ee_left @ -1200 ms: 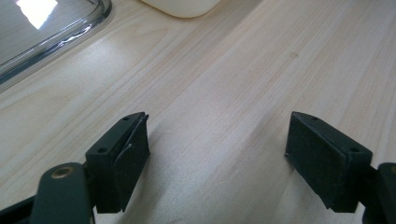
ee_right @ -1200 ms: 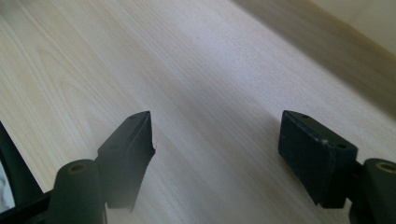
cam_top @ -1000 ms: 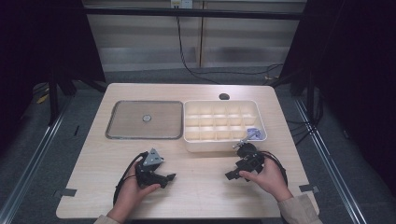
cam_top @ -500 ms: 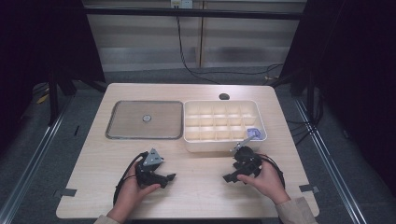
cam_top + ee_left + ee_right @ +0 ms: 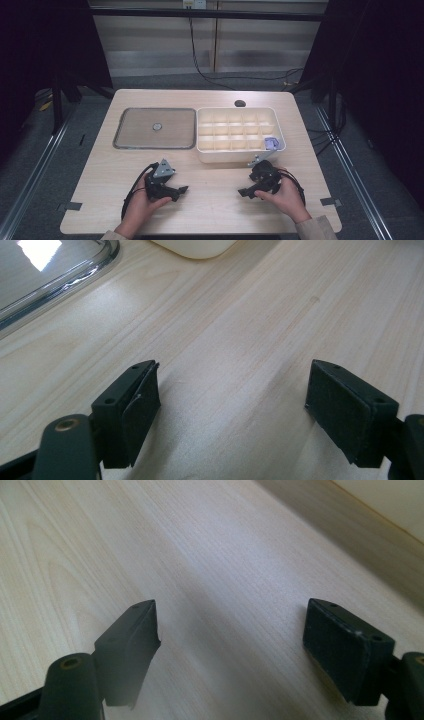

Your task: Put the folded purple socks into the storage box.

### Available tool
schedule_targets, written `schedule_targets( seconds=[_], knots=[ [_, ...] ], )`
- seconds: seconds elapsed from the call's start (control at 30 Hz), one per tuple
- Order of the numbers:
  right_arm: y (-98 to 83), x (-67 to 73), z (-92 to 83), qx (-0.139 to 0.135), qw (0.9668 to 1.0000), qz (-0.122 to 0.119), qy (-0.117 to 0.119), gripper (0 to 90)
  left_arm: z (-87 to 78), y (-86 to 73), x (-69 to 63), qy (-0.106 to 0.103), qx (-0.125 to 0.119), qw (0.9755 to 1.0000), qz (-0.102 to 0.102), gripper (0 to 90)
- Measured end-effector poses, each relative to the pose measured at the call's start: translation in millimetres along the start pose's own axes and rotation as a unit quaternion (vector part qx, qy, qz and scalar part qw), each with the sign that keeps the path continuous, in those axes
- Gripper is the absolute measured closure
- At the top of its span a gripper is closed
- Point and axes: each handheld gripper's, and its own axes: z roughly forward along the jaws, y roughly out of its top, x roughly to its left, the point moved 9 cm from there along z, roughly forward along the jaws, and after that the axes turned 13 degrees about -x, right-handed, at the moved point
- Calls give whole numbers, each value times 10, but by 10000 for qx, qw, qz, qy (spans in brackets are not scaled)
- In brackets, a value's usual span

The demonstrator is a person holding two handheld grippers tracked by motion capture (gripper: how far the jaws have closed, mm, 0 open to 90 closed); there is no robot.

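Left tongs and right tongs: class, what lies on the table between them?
Nothing: in the high view, only bare wooden table lies between the left tongs and right tongs.

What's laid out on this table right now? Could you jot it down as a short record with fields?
table: light wooden top
tray: shallow metal tray at the far left, a small round piece in it
box: white compartment box to the tray's right, a small bluish item in its near right corner cell
left gripper: held low over the near table edge, jaws open, nothing between them
right gripper: held just in front of the box, jaws have just been opening, nothing between them
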Motion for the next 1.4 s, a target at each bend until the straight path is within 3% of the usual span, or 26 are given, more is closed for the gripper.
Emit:
schedule_targets(
  seconds=[0.6,0.87,1.07,1.4],
  knots=[
    [-64,23,0,-564,9979,-287,-167,209,0,0,0,1,2,10000,2,209],
    [-88,24,6,-885,9948,-454,-235,208,0,0,0,2,0,10000,1,209],
    [-116,34,11,-985,9922,-668,-359,208,0,0,0,3,-3,10000,-1,209],
    [-127,38,19,-1111,9902,-748,-391,201,0,0,0,1,0,10000,1,209]
  ],
)
